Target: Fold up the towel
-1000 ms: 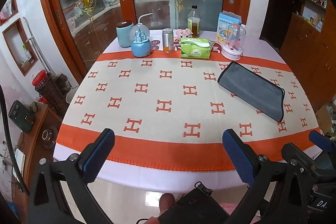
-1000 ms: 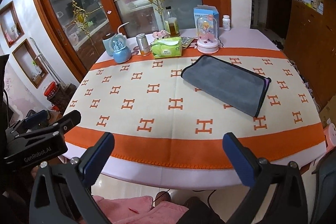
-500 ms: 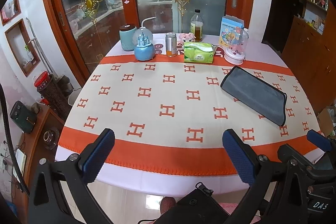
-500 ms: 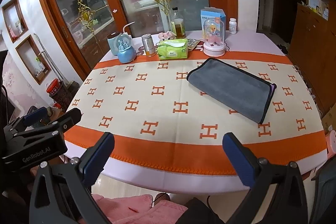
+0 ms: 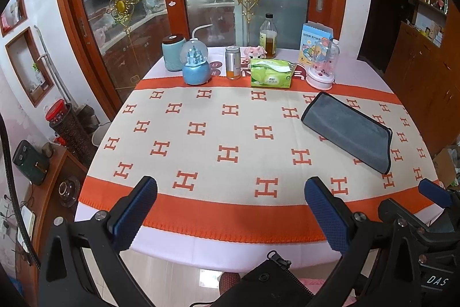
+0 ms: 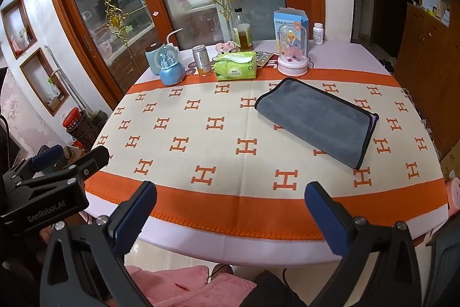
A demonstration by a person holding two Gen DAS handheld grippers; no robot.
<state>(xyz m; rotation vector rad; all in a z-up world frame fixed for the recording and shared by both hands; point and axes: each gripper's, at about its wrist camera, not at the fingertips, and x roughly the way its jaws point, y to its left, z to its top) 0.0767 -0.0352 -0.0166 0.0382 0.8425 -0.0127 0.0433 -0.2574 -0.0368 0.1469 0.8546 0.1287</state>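
Observation:
A grey towel (image 5: 349,131) with black trim lies folded flat on the right part of the table; it also shows in the right wrist view (image 6: 316,121). My left gripper (image 5: 230,206) is open and empty, held off the table's near edge, well away from the towel. My right gripper (image 6: 230,209) is open and empty too, also off the near edge. The left gripper shows at the left of the right wrist view (image 6: 54,177); the right one shows at the right edge of the left wrist view (image 5: 425,215).
The table wears an orange and cream cloth (image 5: 230,134). Along its far edge stand a blue snow globe (image 5: 197,66), a metal can (image 5: 233,62), a green tissue pack (image 5: 271,74), a bottle (image 5: 268,36) and a pink dome toy (image 5: 322,68). Glass doors lie behind; a wooden cabinet stands right.
Both grippers have drawn back and risen a little from the table, so the table and towel look smaller and lower. The towel has not moved. Both stay open.

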